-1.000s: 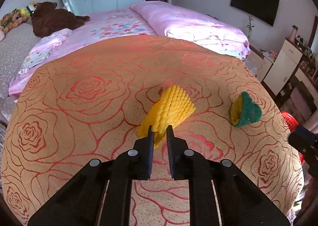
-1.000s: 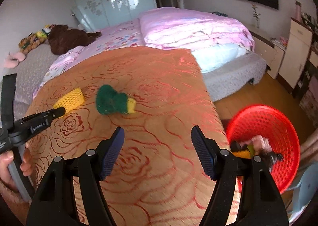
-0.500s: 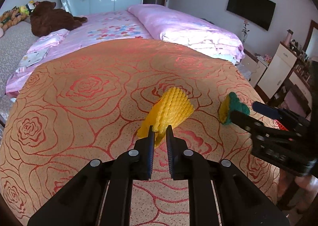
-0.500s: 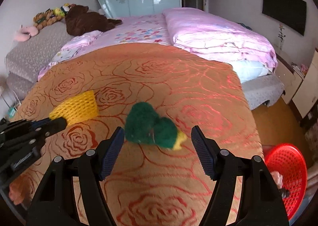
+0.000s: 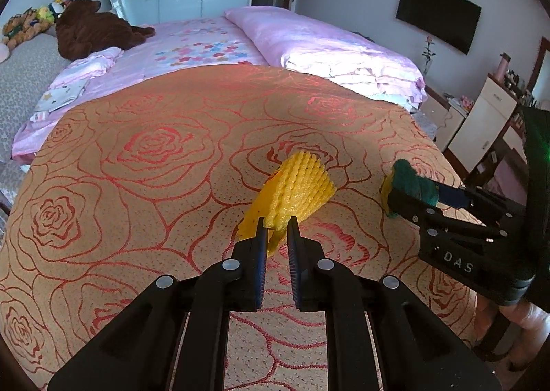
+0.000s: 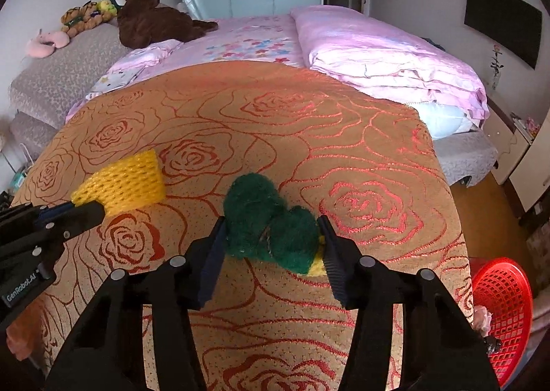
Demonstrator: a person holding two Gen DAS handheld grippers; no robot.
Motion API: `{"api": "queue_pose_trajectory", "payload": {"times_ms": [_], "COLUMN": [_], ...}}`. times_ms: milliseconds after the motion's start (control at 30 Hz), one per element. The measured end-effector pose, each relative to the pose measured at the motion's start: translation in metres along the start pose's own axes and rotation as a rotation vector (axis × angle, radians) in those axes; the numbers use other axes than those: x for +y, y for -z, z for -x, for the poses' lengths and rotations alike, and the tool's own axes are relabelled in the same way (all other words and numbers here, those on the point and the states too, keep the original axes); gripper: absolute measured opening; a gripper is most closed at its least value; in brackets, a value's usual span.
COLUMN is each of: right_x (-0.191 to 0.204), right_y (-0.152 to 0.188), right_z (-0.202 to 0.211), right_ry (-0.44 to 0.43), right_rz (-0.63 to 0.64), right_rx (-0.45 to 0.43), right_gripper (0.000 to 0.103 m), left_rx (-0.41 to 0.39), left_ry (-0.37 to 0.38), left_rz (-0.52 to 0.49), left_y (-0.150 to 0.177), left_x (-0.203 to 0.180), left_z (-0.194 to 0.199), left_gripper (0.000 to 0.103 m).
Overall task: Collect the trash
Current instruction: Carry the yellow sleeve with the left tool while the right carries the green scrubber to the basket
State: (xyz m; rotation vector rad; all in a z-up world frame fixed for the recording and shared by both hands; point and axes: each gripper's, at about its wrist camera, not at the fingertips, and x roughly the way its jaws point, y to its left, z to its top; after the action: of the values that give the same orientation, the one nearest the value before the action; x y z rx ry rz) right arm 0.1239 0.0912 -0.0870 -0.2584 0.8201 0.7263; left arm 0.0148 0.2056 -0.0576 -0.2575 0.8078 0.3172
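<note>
My left gripper (image 5: 276, 223) is shut on the near end of a yellow foam net sleeve (image 5: 295, 188), held just over the orange rose-patterned cloth (image 5: 137, 164). It shows at the left of the right wrist view (image 6: 123, 181). My right gripper (image 6: 271, 222) is around a crumpled green and yellow scrub sponge (image 6: 268, 226); both jaws press its sides. In the left wrist view the sponge (image 5: 409, 181) sits between the right gripper's fingers at the right.
A red mesh basket (image 6: 502, 308) holding some trash stands on the floor at the right, below the cloth's edge. A pink bed (image 5: 309, 43) with a brown plush bear (image 5: 92, 30) lies behind. White cabinets (image 5: 481, 119) stand at the far right.
My right gripper has swung left from the basket to the green sponge and closed in on its sides. My left gripper stays shut on the yellow net sleeve.
</note>
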Motion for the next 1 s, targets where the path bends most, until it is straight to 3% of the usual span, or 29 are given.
{"api": "queue_pose_trajectory", "payload": {"times_ms": [533, 1000], "right_x": [-0.017, -0.04], "right_y": [0.02, 0.034], "right_z": [0.033, 0.072], "right_ry": [-0.022, 0.01], "right_rz": [-0.098, -0.165], "right_rx": [-0.031, -0.102], "right_gripper": [0.049, 0.049], "left_rx": [-0.023, -0.042], "left_ry": [0.011, 0.037], "left_rz": [-0.008, -0.075], "left_y": [0.001, 0.001], "left_x": [-0.008, -0.046], "left_z": [0.014, 0.028], "left_gripper": [0.011, 0.011]}}
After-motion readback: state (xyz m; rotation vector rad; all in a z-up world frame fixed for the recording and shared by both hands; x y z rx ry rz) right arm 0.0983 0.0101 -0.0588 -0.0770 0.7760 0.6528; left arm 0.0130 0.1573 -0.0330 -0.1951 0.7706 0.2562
